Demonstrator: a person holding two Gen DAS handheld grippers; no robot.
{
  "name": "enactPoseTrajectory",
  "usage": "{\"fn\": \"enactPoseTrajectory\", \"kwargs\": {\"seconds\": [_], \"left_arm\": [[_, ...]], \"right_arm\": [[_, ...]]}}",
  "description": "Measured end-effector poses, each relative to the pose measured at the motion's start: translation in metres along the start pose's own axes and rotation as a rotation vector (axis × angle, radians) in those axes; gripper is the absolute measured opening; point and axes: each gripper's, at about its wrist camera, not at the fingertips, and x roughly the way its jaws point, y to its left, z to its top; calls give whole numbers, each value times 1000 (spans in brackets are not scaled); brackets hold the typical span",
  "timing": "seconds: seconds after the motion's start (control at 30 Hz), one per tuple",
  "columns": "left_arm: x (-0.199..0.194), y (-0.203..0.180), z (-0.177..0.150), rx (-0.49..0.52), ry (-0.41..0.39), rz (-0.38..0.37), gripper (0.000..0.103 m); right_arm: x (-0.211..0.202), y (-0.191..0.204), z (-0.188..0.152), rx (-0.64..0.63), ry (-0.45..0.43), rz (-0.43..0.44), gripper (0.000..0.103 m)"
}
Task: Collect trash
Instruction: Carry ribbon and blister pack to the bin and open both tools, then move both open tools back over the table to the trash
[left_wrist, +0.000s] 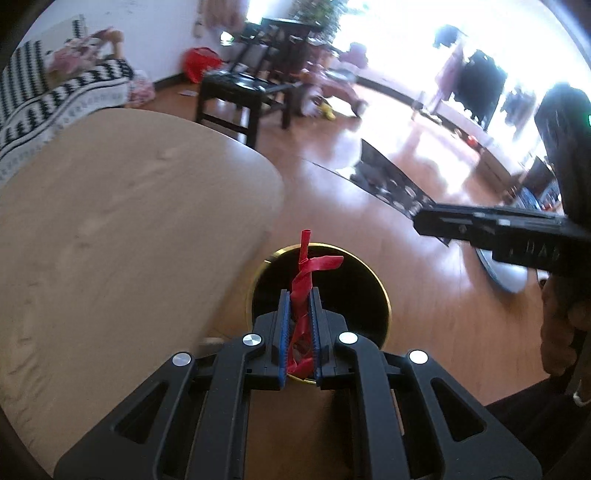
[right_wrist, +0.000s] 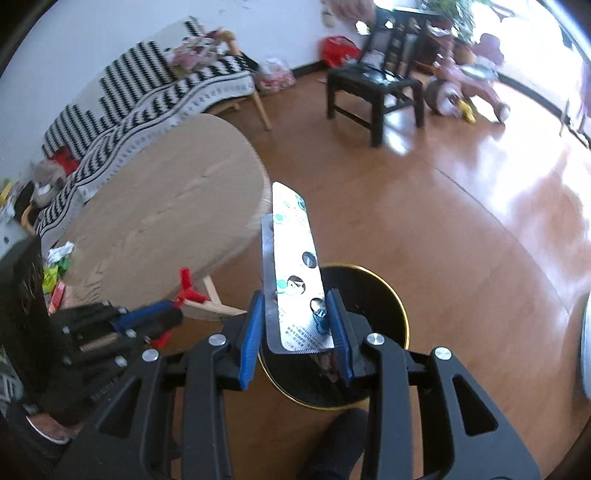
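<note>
I am looking first at the biggest things. The wooden floor is filling the right and centre of both views, shiny and bright near the windows. The round table is taking the left side of the frame, with the striped sofa behind it in the upper left and a dark chair at the top centre.

Below my grippers, in the lower centre of each view, the black trash bin with a gold rim is standing on the floor, just beside the table.

The right gripper is gripping a silver blister pack by its lower end; the long part is sticking up toward the centre of the frame. I am judging it light, rather stiff and slippery, so the hold at one end may be letting it swing.

The left gripper is fully closed on a red twisted wrapper, which is hanging over the bin mouth. It is looking soft, very light and crumpled; I am thinking it could stick to the pads when released.

More small litter is lying at the left edge of the right wrist view.
</note>
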Motion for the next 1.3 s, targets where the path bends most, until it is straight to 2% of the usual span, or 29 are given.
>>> {"fn": "enactPoseTrajectory", "kwargs": {"seconds": [0.23, 0.83, 0.87, 0.93, 0.97, 1.03, 1.07, 1.1, 1.17, 1.23, 1.3], "left_arm": [[32, -12, 2, 15, 50, -26, 9], [43, -11, 6, -7, 66, -54, 9], [44, -11, 6, -9, 68, -52, 10], [47, -10, 7, -12, 77, -50, 10], [48, -10, 7, -14, 82, -50, 10], [49, -10, 7, -16, 88, -44, 16], [49, -10, 7, -17, 87, -43, 29], [47, -10, 6, -20, 80, -40, 46], [43, -11, 7, -20, 60, -31, 61], [37, -10, 7, -13, 52, -28, 65], [31, -8, 7, -11, 44, -21, 75]], "right_arm": [[10, -15, -4, 40, 43, -11, 35], [10, -14, 1, 46, 39, -12, 37], [10, -16, 0, 49, 37, -12, 39], [7, -17, 1, 59, 22, -8, 52], [6, -17, 1, 58, 17, -9, 53], [4, -16, 2, 58, 7, -10, 57], [3, -16, 2, 59, 3, -11, 59], [2, -15, 3, 59, 0, -12, 61], [2, -13, 4, 58, -6, -15, 65], [0, -11, 5, 58, -17, -15, 70], [-4, -5, 9, 53, -38, -22, 75]]}}
